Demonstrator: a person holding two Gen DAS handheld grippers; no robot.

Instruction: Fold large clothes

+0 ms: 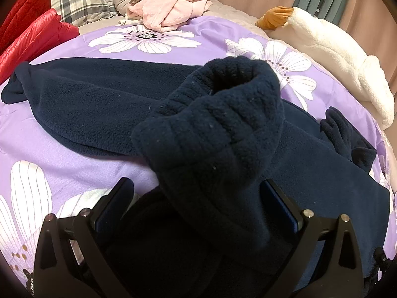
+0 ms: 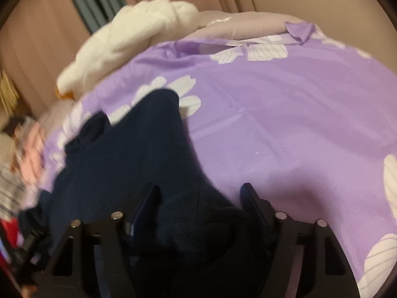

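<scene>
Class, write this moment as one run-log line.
garment: navy fleece on purple floral sheet | left tongs: around ribbed cuff, grip unclear | right tongs: part open, fleece between

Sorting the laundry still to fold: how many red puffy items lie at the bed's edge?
2: one red padded piece at far left, another just below it. They may be parts of one jacket.

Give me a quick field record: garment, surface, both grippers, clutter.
garment: navy fleece spread on bed, ribbed cuff raised
surface: purple floral sheet
left gripper: jaws apart, sleeve between them, grip unclear
right gripper: jaws apart, fleece between them, not pinched
clutter: pink clothes pile, white plush, red jacket
</scene>
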